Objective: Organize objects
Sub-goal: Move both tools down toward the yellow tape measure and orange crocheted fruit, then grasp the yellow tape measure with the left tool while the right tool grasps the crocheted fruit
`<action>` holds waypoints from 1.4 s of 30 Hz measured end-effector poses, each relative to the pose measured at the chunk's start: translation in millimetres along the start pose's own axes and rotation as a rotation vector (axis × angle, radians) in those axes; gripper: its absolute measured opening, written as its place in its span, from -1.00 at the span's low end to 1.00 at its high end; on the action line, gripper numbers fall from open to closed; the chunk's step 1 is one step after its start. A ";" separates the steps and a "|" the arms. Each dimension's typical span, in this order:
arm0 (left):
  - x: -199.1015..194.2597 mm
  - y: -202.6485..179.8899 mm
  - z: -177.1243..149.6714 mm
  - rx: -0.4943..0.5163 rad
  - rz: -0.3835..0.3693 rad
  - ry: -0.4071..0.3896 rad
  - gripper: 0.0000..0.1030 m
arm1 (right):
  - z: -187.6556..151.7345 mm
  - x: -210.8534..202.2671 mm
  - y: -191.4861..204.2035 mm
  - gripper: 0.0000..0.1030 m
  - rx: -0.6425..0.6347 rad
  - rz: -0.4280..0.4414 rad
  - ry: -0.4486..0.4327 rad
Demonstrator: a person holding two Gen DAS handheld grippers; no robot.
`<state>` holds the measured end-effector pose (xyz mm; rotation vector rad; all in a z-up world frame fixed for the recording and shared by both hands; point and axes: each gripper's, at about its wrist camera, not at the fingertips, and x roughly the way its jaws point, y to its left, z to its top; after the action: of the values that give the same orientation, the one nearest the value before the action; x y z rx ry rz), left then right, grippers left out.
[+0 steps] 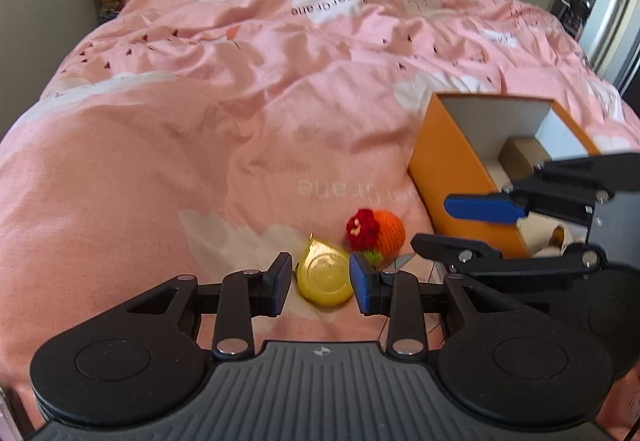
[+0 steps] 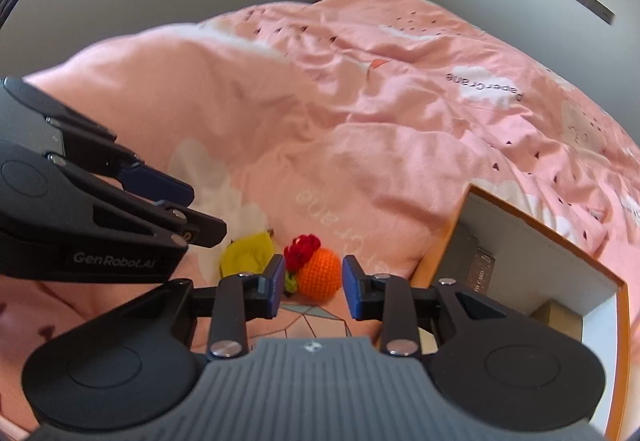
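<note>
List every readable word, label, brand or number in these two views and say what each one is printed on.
"Paper Crane": upside down on a white cloud patch of the pink printed cotton bedcover.
"GenRobot.AI": white lettering on the black body of the left gripper.
"...er Crane": faint white print, upside down, on the bedcover ahead of the crocheted orange ball with a red flower; partly legible.
Silver card inside the orange cardboard box: print too blurred to read.

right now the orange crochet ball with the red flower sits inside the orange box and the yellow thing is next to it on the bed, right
Not quite. The orange crochet ball lies on the pink bedspread, outside the orange box, as the right wrist view shows. The yellow thing is indeed next to it on the bed.
</note>
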<state>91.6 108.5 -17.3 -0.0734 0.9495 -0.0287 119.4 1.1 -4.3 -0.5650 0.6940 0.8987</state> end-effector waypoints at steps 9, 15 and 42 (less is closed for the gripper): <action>25.1 6.1 -2.2 0.061 -0.051 0.083 0.00 | 11.6 43.3 -6.3 -0.35 -0.266 0.138 0.199; 44.5 5.7 -1.1 0.086 -0.090 0.118 0.21 | 23.9 62.6 -10.0 -0.26 -0.421 0.216 0.255; 86.7 13.3 -4.3 0.073 -0.117 0.121 0.37 | 25.0 96.4 -2.6 -0.11 -0.685 0.302 0.318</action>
<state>138.5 116.6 -91.1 -0.0607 1.0631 -0.1774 171.2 65.9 -59.3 -1.2549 0.7632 1.3571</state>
